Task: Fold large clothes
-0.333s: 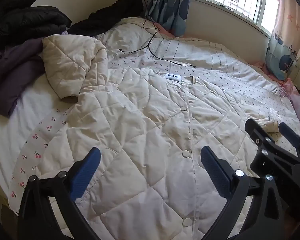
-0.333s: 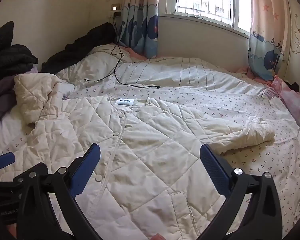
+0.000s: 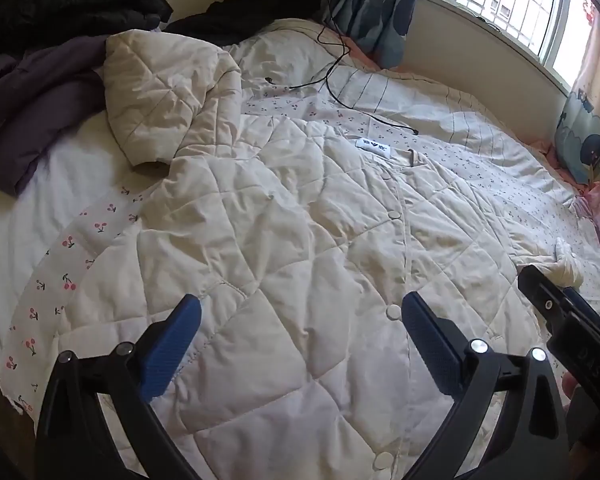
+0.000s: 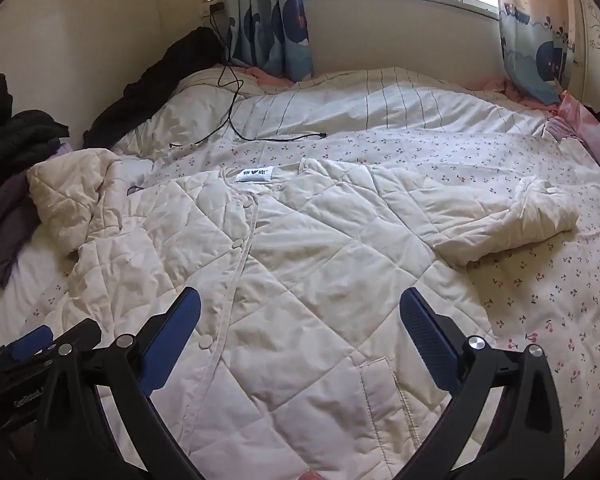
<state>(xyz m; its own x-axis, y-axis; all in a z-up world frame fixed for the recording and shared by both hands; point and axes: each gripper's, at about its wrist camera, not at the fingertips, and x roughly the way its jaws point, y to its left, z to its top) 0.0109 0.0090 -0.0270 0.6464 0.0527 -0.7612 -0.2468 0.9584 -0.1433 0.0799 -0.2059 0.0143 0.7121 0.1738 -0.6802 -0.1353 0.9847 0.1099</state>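
Both grippers edged closer over quilted jacket [image 4: 300, 264]; jaws wide open, empty; jacket flat on bed [image 4: 540, 320], unfolded; sleeves at 10 and 2 o'clock.

A black cable [image 4: 236, 120] trails across the cherry-print bedspread [image 4: 520, 280] beside what looks like dark clothing [image 3: 40, 112].

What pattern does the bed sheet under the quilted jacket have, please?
Small red cherries on white; the bed sheet shows it best in the right wrist view, beside the cream quilted jacket.
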